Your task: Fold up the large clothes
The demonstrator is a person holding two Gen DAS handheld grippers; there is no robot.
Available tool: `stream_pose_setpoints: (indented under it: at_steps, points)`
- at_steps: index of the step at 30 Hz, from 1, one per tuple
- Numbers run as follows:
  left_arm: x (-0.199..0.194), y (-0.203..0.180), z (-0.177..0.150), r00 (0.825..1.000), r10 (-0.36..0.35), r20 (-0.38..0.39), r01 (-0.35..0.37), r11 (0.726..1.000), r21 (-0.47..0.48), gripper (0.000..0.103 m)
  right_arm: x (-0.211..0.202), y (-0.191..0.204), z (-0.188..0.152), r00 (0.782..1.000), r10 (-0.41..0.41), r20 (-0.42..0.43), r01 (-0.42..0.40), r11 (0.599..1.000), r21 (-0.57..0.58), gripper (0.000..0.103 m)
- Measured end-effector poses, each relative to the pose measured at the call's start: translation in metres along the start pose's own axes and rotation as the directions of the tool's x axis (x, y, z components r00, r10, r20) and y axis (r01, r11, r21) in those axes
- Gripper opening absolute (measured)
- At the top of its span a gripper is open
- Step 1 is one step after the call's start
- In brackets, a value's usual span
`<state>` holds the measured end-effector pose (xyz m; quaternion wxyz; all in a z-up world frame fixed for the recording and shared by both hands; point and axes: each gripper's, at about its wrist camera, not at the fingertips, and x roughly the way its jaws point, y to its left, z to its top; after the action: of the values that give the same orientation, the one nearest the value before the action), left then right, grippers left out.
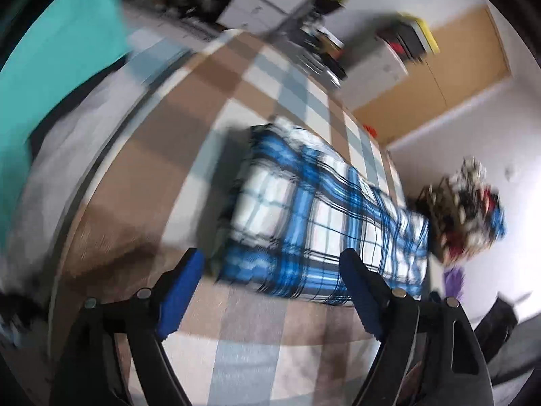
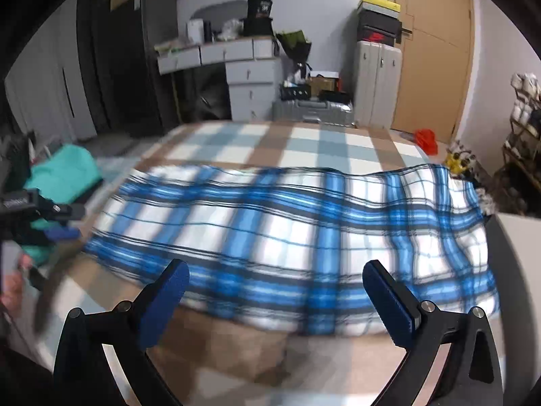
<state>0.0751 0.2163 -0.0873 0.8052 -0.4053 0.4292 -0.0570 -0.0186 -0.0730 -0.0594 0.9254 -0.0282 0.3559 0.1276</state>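
A blue, white and black plaid garment (image 2: 287,237) lies folded in a long band across the checked bed cover (image 2: 304,142). It also shows in the left wrist view (image 1: 321,223), blurred by motion. My right gripper (image 2: 275,287) is open and empty, just above the garment's near edge. My left gripper (image 1: 272,277) is open and empty, above the garment's near end. The left gripper also appears at the left edge of the right wrist view (image 2: 61,230).
A teal garment (image 2: 64,176) lies at the bed's left side. Beyond the bed stand white drawers (image 2: 250,84), a suitcase (image 2: 311,111), a tall cabinet (image 2: 375,81) and a wooden door (image 2: 436,50). A cluttered rack (image 2: 520,128) stands at the right.
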Motion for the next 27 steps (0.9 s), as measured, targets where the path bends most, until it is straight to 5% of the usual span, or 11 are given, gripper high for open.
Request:
stream_pose_setpoints:
  at_steps: [4, 6, 10, 18, 23, 25, 26, 27]
  points:
    - [0.015, 0.035, -0.008, 0.991, -0.112, -0.067, 0.093, 0.966, -0.240, 0.079, -0.003, 0.006, 0.000, 0.999, 0.042, -0.008, -0.041, 0.998, 0.037, 0.103]
    - [0.027, 0.041, -0.012, 0.968, -0.243, -0.071, 0.205, 0.917, -0.342, 0.079, -0.006, 0.008, -0.001, 0.999, 0.048, 0.002, -0.048, 0.998, 0.035, 0.103]
    - [0.044, 0.029, -0.013, 0.957, -0.288, -0.041, 0.254, 0.893, -0.371, 0.079, -0.006, -0.003, 0.001, 0.998, 0.065, 0.009, -0.065, 0.997, 0.036, 0.103]
    - [0.038, 0.018, -0.010, 0.974, -0.192, 0.124, 0.226, 0.896, -0.383, 0.080, -0.011, -0.011, -0.002, 0.994, 0.106, 0.007, -0.107, 0.993, 0.041, 0.103]
    - [0.046, 0.015, -0.006, 0.954, -0.188, 0.232, 0.266, 0.887, -0.376, 0.078, -0.007, -0.006, -0.005, 0.994, 0.113, -0.008, -0.113, 0.994, 0.007, 0.103]
    - [0.051, 0.017, -0.004, 0.955, -0.165, 0.247, 0.251, 0.893, -0.374, 0.046, -0.004, -0.007, -0.006, 0.993, 0.120, -0.015, -0.120, 0.993, 0.013, 0.103]
    - [0.055, 0.021, -0.002, 0.961, -0.138, 0.239, 0.225, 0.895, -0.385, 0.014, -0.003, -0.008, -0.006, 0.992, 0.125, -0.019, -0.124, 0.992, 0.023, 0.103]
    - [0.058, 0.025, 0.000, 0.960, -0.155, 0.235, 0.240, 0.886, -0.397, 0.013, -0.002, -0.010, -0.007, 0.991, 0.131, -0.023, -0.130, 0.991, 0.034, 0.103]
